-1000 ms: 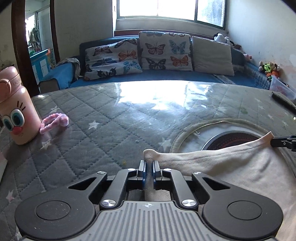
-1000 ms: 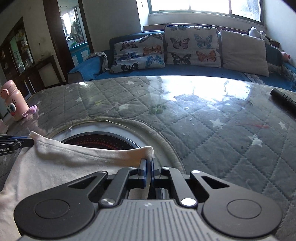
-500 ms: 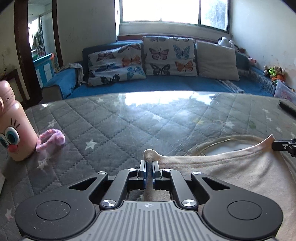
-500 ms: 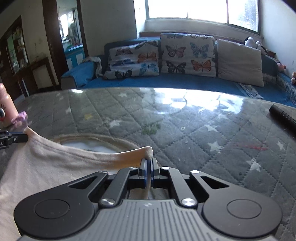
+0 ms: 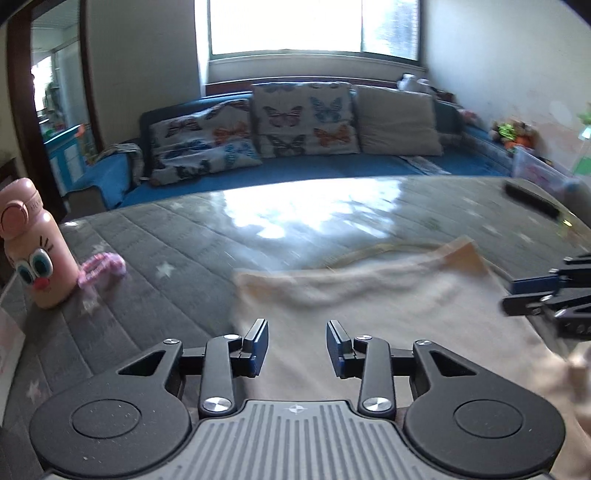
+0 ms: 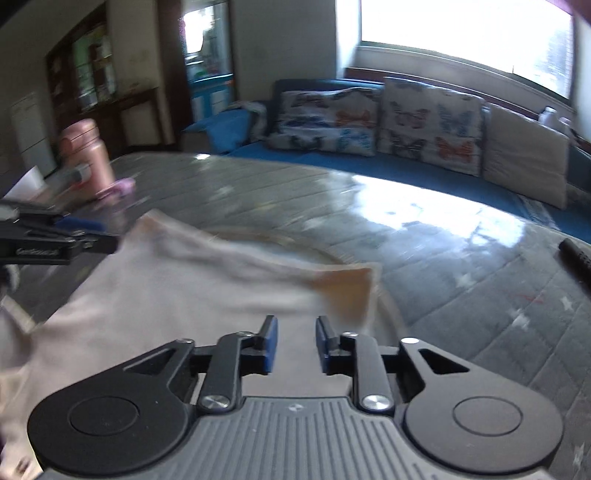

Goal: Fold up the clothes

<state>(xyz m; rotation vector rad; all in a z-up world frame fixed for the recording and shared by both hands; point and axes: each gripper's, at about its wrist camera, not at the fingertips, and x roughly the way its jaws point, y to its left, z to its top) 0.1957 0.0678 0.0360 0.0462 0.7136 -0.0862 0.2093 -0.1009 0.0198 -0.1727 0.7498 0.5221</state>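
Below both sets of fingers lies the cream garment (image 5: 388,306), flat on the quilted grey mat (image 5: 177,258). L gripper (image 5: 297,345): 2 fingers apart, nothing betw them. R gripper (image 6: 293,343): same, apart, cloth corner just ahead. Pink bottle (image 5: 35,247) well left of L fingers.

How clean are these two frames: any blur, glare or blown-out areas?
Left wrist view: window blown out, glare patch on the table, garment smeared by motion, left gripper sharp. Right wrist view: heavier motion blur on the garment and bottle, window overexposed, right gripper sharp. Fisheye bends both.
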